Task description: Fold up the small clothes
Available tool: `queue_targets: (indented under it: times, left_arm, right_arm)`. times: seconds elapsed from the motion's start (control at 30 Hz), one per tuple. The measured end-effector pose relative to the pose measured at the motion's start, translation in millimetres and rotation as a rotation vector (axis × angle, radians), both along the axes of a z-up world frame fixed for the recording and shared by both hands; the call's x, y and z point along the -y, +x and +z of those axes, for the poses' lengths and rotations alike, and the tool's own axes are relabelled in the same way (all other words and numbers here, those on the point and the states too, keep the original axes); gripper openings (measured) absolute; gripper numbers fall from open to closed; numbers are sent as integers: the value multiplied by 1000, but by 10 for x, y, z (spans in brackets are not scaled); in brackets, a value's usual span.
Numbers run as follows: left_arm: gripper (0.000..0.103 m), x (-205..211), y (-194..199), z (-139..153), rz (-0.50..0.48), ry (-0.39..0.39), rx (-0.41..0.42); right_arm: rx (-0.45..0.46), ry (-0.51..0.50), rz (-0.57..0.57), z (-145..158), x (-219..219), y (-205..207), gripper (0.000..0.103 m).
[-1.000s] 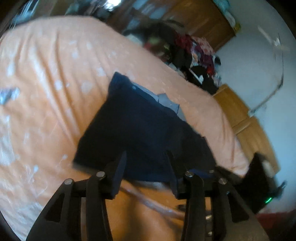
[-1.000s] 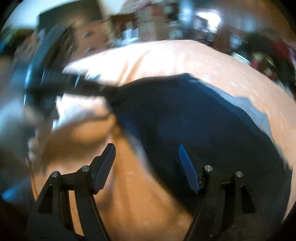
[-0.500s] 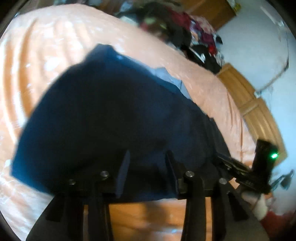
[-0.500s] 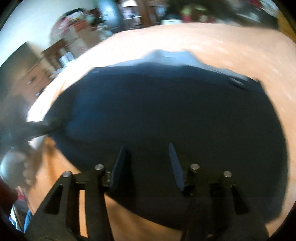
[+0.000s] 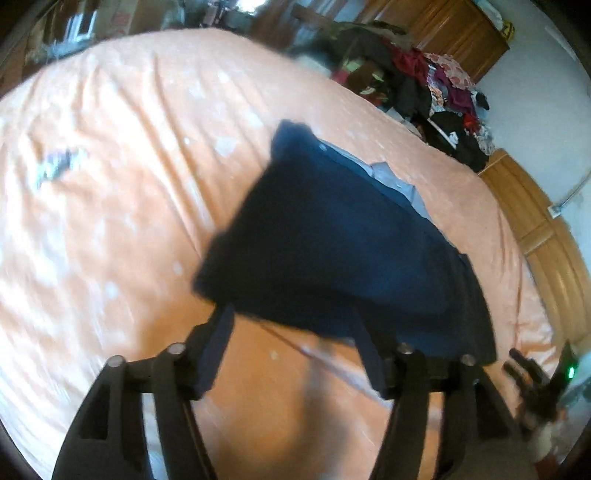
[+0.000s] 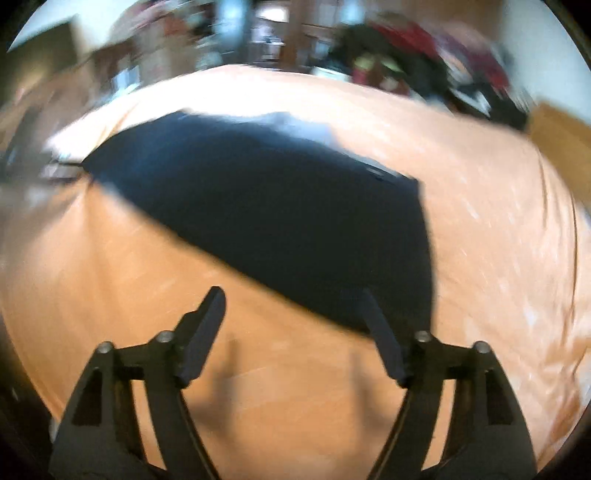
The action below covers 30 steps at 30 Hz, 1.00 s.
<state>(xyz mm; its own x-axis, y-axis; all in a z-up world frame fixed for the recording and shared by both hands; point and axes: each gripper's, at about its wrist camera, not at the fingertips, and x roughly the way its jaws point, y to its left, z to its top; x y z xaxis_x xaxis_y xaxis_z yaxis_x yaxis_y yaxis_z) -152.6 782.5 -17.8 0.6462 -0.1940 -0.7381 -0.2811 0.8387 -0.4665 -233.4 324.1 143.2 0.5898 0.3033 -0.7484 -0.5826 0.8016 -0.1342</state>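
A dark navy garment [image 5: 332, 240] lies flat on the orange bedsheet [image 5: 110, 184], with a grey lining strip showing along its far edge. In the left wrist view my left gripper [image 5: 291, 321] stands open just short of the garment's near edge, nothing between its fingers. The right wrist view is blurred; there the same garment [image 6: 277, 206] spreads across the middle. My right gripper [image 6: 291, 306] is open, its right fingertip at the cloth's near corner, its left over bare sheet. The other gripper's tip [image 5: 532, 373] shows at the lower right of the left wrist view.
A heap of mixed clothes [image 5: 436, 85] sits beyond the bed's far side. Wooden cupboards [image 5: 454, 33] stand behind, and a wooden bed frame [image 5: 535, 229] runs along the right. A small grey scrap [image 5: 55, 166] lies on the sheet at left.
Both grippers have pulled back from over the garment and opened wider. The garment now lies farther ahead of the fingers. Both views swung, the right one blurred.
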Motion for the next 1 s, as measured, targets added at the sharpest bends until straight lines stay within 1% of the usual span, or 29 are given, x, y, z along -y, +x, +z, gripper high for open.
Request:
queue_targets:
  times: [0.03, 0.07, 0.1, 0.13, 0.17, 0.2, 0.23, 0.27, 0.3, 0.33, 0.43, 0.5, 0.6, 0.73, 0.83, 0.93, 1.0]
  left_arm:
    - [68, 20, -38, -52, 6, 9, -10]
    - [69, 58, -59, -88, 7, 27, -10]
    - [69, 107, -49, -98, 0, 51, -1]
    - [72, 146, -48, -105, -12, 77, 0]
    - [75, 180, -29, -102, -19, 95, -7]
    - [77, 222, 4, -97, -30, 116, -20]
    - [83, 252, 21, -92, -43, 128, -29]
    - [92, 292, 49, -95, -67, 134, -33]
    - [96, 340, 84, -103, -88, 151, -46]
    - [103, 409, 125, -112, -113, 183, -69]
    - [103, 601, 255, -155, -131, 307, -156]
    - [103, 633, 300, -176, -131, 332, -183]
    - [103, 562, 312, -189, -92, 289, -162]
    - [103, 463, 193, -190, -66, 227, -64]
    - [103, 308, 84, -179, -59, 106, 22]
    - [103, 159, -26, -154, -45, -6, 91]
    - [101, 73, -102, -112, -28, -77, 135]
  right_arm:
    - [-1, -27, 31, -81, -133, -101, 82]
    - [-20, -52, 54, -193, -239, -182, 83]
    - [-42, -63, 54, -291, -271, -176, 83]
    - [-55, -68, 37, -366, -292, -191, 84]
    - [-67, -54, 1, -430, -267, -188, 89]
    - [-86, -22, -41, -462, -206, -152, 98]
    - [-115, 9, -83, -472, -141, -101, 102]
    - [-169, 55, -118, -496, -62, -43, 103]
    - [-219, 98, -135, -522, 9, -8, 103]
    - [-253, 138, -146, -549, 47, 19, 103]
    - [-292, 213, -161, -573, 136, 72, 103]
    - [-310, 242, -179, -575, 166, 38, 103]
    - [-318, 273, -192, -596, 166, 37, 103]
    - [-302, 302, -181, -606, 93, 45, 103]
    - [-288, 313, -179, -602, 106, 10, 103]
    - [-276, 325, -180, -600, 121, 1, 103]
    - [-275, 331, -181, -597, 127, 9, 103]
